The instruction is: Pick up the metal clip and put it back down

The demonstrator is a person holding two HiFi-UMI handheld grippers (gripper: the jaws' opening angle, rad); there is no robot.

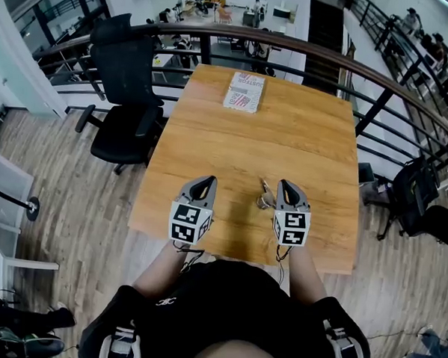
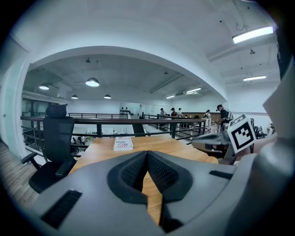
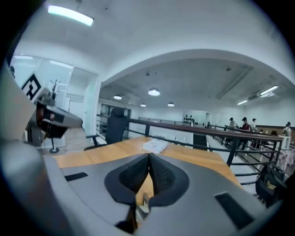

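Jaws first: finds right gripper [image 3: 149, 156] pressed shut, pads meeting on nothing; finds left gripper [image 2: 147, 154] closed and empty too. Locates metal clip [image 1: 265, 196] lying on table [image 1: 301, 134] just beside right gripper, ungripped. Judges left gripper parked aside to leave the clip to the nearer right one.

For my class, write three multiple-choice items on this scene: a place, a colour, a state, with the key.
1. Where does the booklet lie? A) at the table's far end B) on the chair C) between the grippers
2. What colour is the office chair? A) red B) white C) black
3. How do the left gripper's jaws stand? A) wide apart B) shut together C) clamped on the booklet
Key: 1 A, it sits at the far edge; 2 C, seat and back are black; 3 B, they meet, nothing between.
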